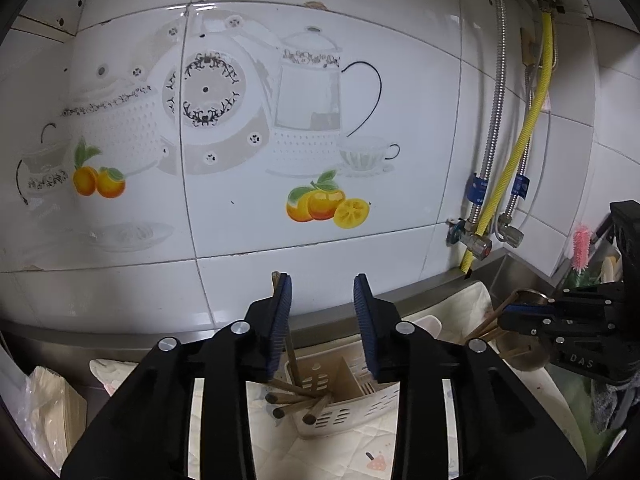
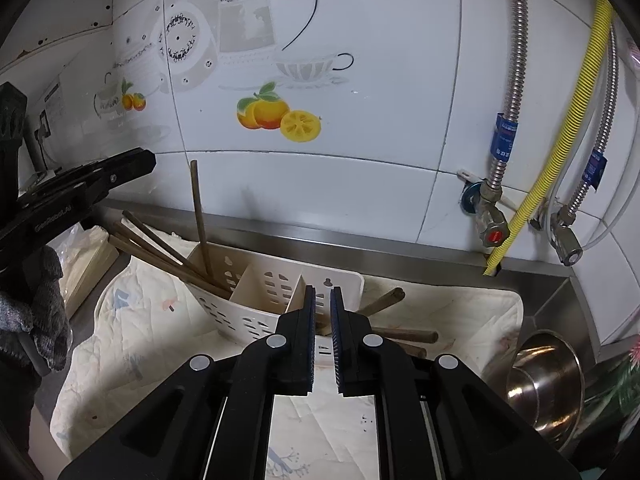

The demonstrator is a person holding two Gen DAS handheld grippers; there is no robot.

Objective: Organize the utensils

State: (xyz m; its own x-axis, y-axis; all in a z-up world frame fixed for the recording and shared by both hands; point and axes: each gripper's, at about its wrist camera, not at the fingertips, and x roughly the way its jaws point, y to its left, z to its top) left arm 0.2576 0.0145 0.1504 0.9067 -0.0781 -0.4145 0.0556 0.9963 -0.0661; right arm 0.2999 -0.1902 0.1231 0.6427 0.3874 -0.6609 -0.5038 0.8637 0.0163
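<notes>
A white slotted utensil caddy [image 2: 256,304] lies on a pale quilted cloth [image 2: 160,344]. Several brown chopsticks [image 2: 168,252] sit in its left compartment; one [image 2: 199,216] stands upright. More chopsticks [image 2: 404,336] lie on the cloth right of the caddy. My left gripper [image 1: 322,292] is open and empty, above the caddy [image 1: 348,404] and its chopsticks [image 1: 296,400]. My right gripper [image 2: 322,296] is nearly closed with a narrow gap, nothing visible between the pads, over the caddy's right end. It also shows in the left wrist view [image 1: 516,312] near the loose chopsticks [image 1: 492,320].
A tiled wall [image 1: 320,120] stands close behind. Steel and yellow hoses [image 2: 560,128] with valves hang at the right. A steel bowl [image 2: 548,376] sits at the right in the sink area. A stack of beige sheets [image 1: 48,408] lies at the left.
</notes>
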